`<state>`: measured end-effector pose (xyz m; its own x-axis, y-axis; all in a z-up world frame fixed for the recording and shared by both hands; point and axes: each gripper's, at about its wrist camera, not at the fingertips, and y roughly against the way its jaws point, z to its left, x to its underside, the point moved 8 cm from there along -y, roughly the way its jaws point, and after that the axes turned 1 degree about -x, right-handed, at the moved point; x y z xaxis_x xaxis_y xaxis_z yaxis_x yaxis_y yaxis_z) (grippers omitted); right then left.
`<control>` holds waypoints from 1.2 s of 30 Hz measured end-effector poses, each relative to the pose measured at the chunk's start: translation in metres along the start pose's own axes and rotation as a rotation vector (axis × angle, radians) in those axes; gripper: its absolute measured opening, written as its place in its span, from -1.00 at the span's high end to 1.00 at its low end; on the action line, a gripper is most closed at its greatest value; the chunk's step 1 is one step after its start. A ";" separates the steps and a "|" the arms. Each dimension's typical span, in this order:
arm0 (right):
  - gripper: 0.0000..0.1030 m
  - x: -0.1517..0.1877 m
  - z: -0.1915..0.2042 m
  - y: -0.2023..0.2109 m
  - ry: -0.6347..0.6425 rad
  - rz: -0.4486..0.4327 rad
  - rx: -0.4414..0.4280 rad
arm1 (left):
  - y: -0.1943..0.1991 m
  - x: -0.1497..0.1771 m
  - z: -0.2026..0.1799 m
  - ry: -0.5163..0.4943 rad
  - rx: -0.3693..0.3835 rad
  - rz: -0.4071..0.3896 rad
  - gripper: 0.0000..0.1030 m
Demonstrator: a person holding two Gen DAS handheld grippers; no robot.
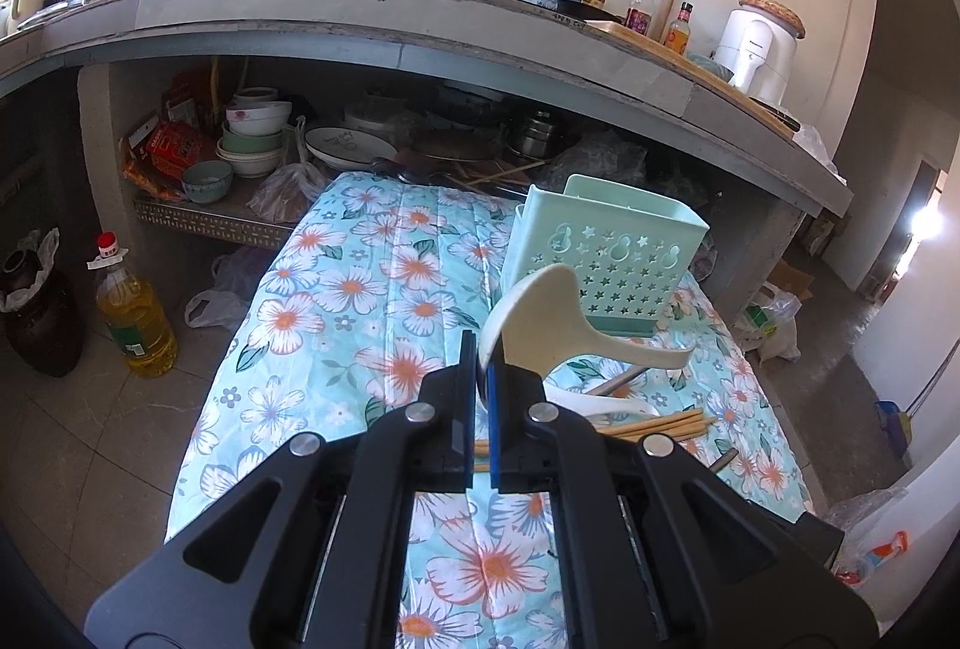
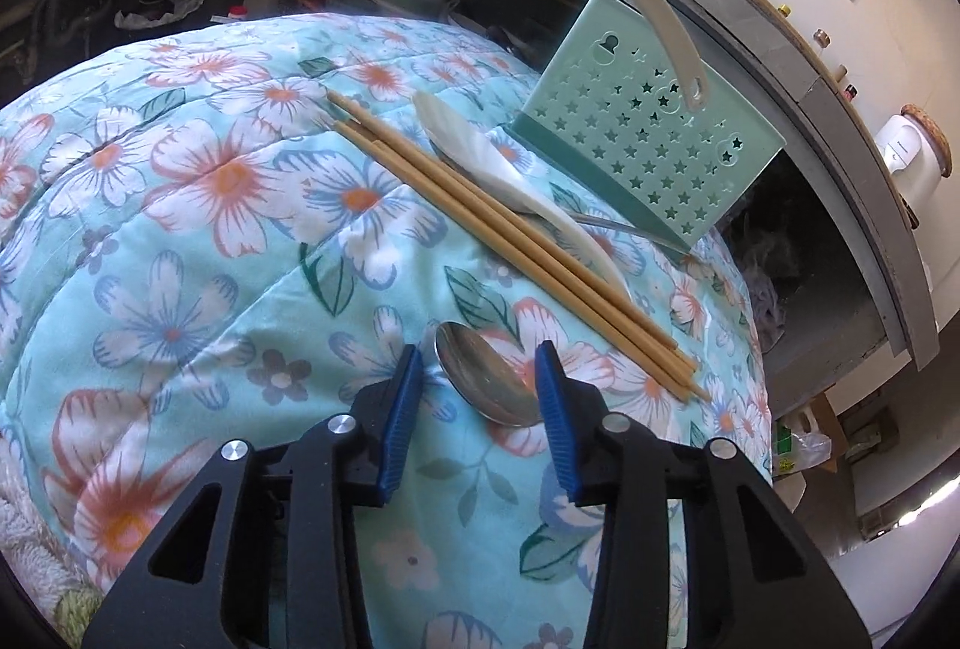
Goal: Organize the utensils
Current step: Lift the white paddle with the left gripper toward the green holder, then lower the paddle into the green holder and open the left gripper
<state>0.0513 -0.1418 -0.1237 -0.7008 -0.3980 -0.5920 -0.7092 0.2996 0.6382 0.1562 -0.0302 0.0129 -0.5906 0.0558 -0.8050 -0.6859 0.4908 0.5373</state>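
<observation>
Blue-padded right gripper [image 2: 480, 397] straddles the shiny metal spoon's bowl [image 2: 489, 376] on the floral quilt [image 2: 198, 253], fingers spread and not yet pinching. Its handle seems to run on toward the mint star-punched plastic caddy [image 2: 654, 145]. Left gripper [image 1: 478, 367] is clamped on a cream plastic rice paddle [image 1: 540, 316], before that caddy.
</observation>
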 end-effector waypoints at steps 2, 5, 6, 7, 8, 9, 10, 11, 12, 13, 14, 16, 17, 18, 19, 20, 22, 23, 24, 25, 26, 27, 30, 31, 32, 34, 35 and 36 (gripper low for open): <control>0.51 0.000 0.003 -0.001 -0.007 0.004 -0.008 | 0.000 0.000 0.000 -0.001 -0.001 0.000 0.96; 0.74 0.000 0.006 0.000 -0.020 0.005 -0.017 | -0.001 -0.002 0.000 -0.003 -0.011 0.000 0.96; 0.77 0.000 0.006 0.001 -0.025 0.003 -0.016 | -0.001 -0.003 -0.001 -0.005 -0.014 -0.002 0.96; 0.77 0.000 0.006 0.003 -0.029 -0.001 -0.014 | 0.000 -0.004 0.000 -0.006 -0.017 -0.005 0.96; 0.79 0.000 0.006 0.004 -0.034 -0.005 -0.010 | 0.000 -0.004 -0.002 -0.006 -0.019 -0.008 0.96; 0.80 -0.001 0.005 0.006 -0.040 -0.010 -0.008 | 0.001 -0.005 -0.002 -0.006 -0.021 -0.011 0.96; 0.81 -0.001 0.003 0.009 -0.048 -0.016 -0.005 | 0.001 -0.006 -0.003 -0.007 -0.024 -0.013 0.96; 0.82 -0.002 0.001 0.011 -0.055 -0.022 -0.003 | 0.002 -0.007 -0.003 -0.009 -0.027 -0.017 0.96; 0.83 -0.003 -0.001 0.014 -0.064 -0.030 0.001 | 0.003 -0.007 -0.004 -0.011 -0.030 -0.020 0.96; 0.84 -0.003 -0.003 0.016 -0.072 -0.036 0.003 | 0.005 -0.008 -0.005 -0.014 -0.032 -0.025 0.96; 0.85 -0.004 -0.006 0.020 -0.082 -0.045 0.007 | 0.006 -0.010 -0.005 -0.017 -0.035 -0.030 0.96; 0.87 -0.006 -0.012 0.026 -0.104 -0.062 0.015 | 0.009 -0.012 -0.007 -0.023 -0.039 -0.039 0.96; 0.88 -0.007 -0.015 0.030 -0.117 -0.070 0.016 | 0.011 -0.014 -0.008 -0.026 -0.040 -0.045 0.96; 0.89 -0.008 -0.018 0.032 -0.128 -0.076 0.016 | 0.012 -0.016 -0.009 -0.029 -0.041 -0.050 0.96; 0.89 -0.009 -0.021 0.035 -0.139 -0.084 0.016 | 0.013 -0.017 -0.011 -0.030 -0.040 -0.054 0.96; 0.90 -0.010 -0.025 0.038 -0.150 -0.092 0.018 | 0.015 -0.019 -0.012 -0.031 -0.039 -0.059 0.96; 0.91 -0.012 -0.032 0.045 -0.178 -0.110 0.014 | 0.018 -0.021 -0.014 -0.033 -0.037 -0.067 0.96; 0.92 -0.013 -0.036 0.048 -0.192 -0.117 0.010 | 0.019 -0.023 -0.016 -0.033 -0.035 -0.071 0.96; 0.92 -0.014 -0.041 0.052 -0.211 -0.127 0.007 | 0.020 -0.024 -0.018 -0.033 -0.033 -0.074 0.96; 0.92 -0.015 -0.045 0.055 -0.226 -0.134 0.002 | 0.021 -0.026 -0.019 -0.033 -0.028 -0.078 0.96; 0.93 -0.016 -0.051 0.058 -0.250 -0.142 -0.008 | 0.022 -0.028 -0.021 -0.032 -0.022 -0.080 0.96; 0.93 -0.016 -0.056 0.062 -0.276 -0.152 -0.021 | 0.024 -0.031 -0.023 -0.031 -0.011 -0.081 0.96; 0.94 -0.016 -0.074 0.070 -0.344 -0.171 -0.063 | 0.026 -0.048 -0.032 -0.042 0.009 -0.102 0.96; 0.94 -0.016 -0.081 0.073 -0.363 -0.178 -0.074 | 0.028 -0.055 -0.035 -0.054 0.004 -0.116 0.96; 0.95 -0.016 -0.089 0.075 -0.379 -0.186 -0.082 | 0.030 -0.064 -0.037 -0.066 -0.004 -0.135 0.96; 0.95 -0.017 -0.104 0.080 -0.417 -0.204 -0.101 | 0.033 -0.079 -0.042 -0.083 -0.018 -0.164 0.96; 0.95 -0.018 -0.110 0.082 -0.433 -0.212 -0.111 | 0.033 -0.088 -0.045 -0.089 -0.029 -0.174 0.96; 0.95 -0.018 -0.118 0.084 -0.450 -0.218 -0.120 | 0.032 -0.096 -0.047 -0.098 -0.039 -0.182 0.96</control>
<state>0.0135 -0.2114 -0.0014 -0.5203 -0.0196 -0.8538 -0.8471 0.1390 0.5130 0.1706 -0.0604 0.1192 -0.4123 0.0549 -0.9094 -0.7946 0.4666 0.3884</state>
